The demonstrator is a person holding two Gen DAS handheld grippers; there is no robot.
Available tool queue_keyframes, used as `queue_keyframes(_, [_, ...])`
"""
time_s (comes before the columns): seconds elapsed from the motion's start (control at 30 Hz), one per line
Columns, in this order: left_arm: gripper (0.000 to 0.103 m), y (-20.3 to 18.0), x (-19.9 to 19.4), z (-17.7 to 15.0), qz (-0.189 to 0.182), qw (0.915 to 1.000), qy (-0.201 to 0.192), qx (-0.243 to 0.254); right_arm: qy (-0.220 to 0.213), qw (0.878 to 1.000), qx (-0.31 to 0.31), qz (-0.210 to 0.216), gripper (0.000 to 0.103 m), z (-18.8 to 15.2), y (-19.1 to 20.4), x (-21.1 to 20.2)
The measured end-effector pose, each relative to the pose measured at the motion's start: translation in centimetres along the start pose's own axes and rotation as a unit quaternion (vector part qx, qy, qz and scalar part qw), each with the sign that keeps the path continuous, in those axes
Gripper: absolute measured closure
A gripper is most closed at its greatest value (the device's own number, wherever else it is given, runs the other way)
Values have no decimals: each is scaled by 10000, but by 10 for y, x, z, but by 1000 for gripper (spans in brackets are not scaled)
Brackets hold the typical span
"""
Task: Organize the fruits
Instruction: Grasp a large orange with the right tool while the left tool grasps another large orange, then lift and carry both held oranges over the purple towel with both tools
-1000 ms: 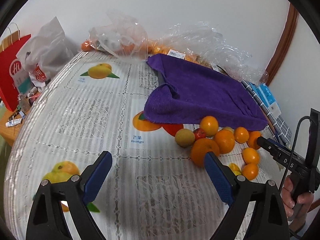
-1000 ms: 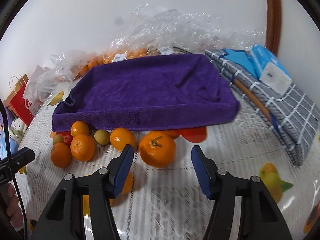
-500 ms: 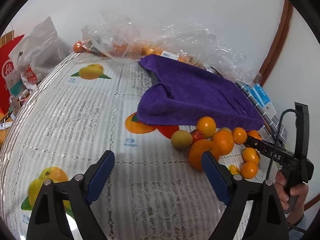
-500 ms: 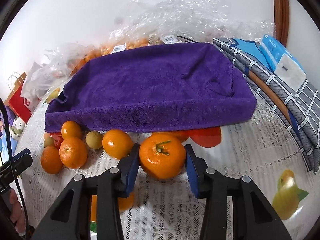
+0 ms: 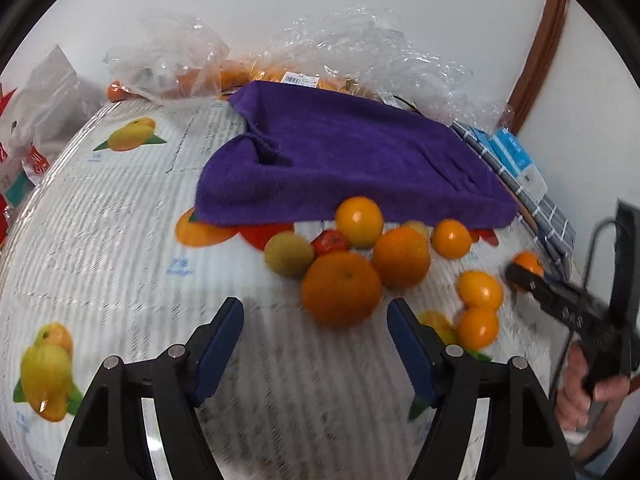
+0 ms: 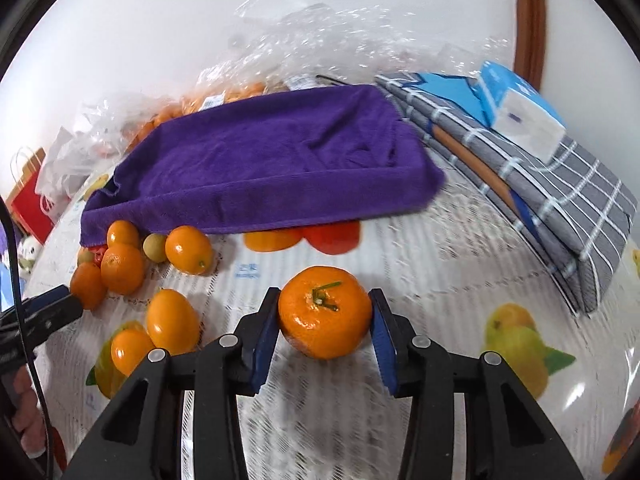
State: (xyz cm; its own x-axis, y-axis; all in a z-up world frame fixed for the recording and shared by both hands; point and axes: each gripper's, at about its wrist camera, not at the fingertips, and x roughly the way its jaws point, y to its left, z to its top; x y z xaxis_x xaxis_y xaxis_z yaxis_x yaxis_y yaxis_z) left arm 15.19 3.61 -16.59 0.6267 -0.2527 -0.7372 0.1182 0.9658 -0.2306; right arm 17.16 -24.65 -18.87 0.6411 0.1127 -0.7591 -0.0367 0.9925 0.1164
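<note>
Grasp step, my read: right gripper (image 6: 325,322) has its fingers (image 6: 264,330) clamped on the stemmed orange (image 6: 325,312), one pad on each flank, stem facing up and toward the camera. Can't tell whether the fruit is off the counter (image 6: 440,264) or resting on it; motion blur under it. It sits in front of the purple towel (image 6: 264,160), well clear of the towel's front edge.

Left gripper (image 5: 316,332) has its fingers (image 5: 218,346) wide apart, holding nothing. The big orange (image 5: 341,288) lies just ahead of the gap, nearer the right-hand finger, not between the pads. It is the front fruit of the pile (image 5: 380,240) against the towel's front edge; the green-yellow fruit (image 5: 289,254) and the small red one (image 5: 330,241) touch or nearly touch it from behind.

Next move, as I judge it:
- Right: lift straight up and carry the orange to wherever the sorted group goes. Destination isn't evident from the views, possibly onto the towel.
- Left: push forward and shift slightly right so the big orange centres between the pads before closing.

Risk: round fruit held on two flat pads can roll out; closing left off-centre would nudge the pile. Two loose oranges (image 6: 172,320) lie beside the right gripper, on the pile side, clear of its fingers.
</note>
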Motion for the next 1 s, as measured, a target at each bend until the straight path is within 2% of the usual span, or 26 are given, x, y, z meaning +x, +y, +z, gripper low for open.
queue_keyframes(0.07, [33,-4,6,3,-43,10000,63,-58,-20,10000,65,15,60,-2,-4,-3])
queue_keyframes(0.2, [38,-13,11,3,71,9999,-65,90,-65,9999,99,90,60,-5,-5,-7])
queue_keyframes(0.23, [43,-14,11,3,71,9999,-86,93,-74,9999,96,69,60,-5,-5,-7])
queue_keyframes(0.27, [53,-12,10,3,-1,9999,-107,67,-73,9999,96,22,60,-6,-5,-7])
queue_keyframes(0.33, [62,-8,11,3,-172,9998,-82,-34,-34,10000,83,-14,60,-5,-3,-5])
queue_keyframes(0.5, [62,3,5,0,-592,9977,-204,-270,-19,9999,-1,107,60,-5,0,-4])
queue_keyframes(0.73, [62,-5,-10,-2,-711,9957,-593,-100,-180,9997,96,163,60,-5,-5,-10])
queue_keyframes(0.87, [62,3,-12,0,-1188,9909,-540,-334,-242,9994,41,227,60,-6,-2,-12])
queue_keyframes(1.0, [62,10,-15,1,-1082,9905,-665,-527,-420,9985,13,351,60,-7,-1,-20])
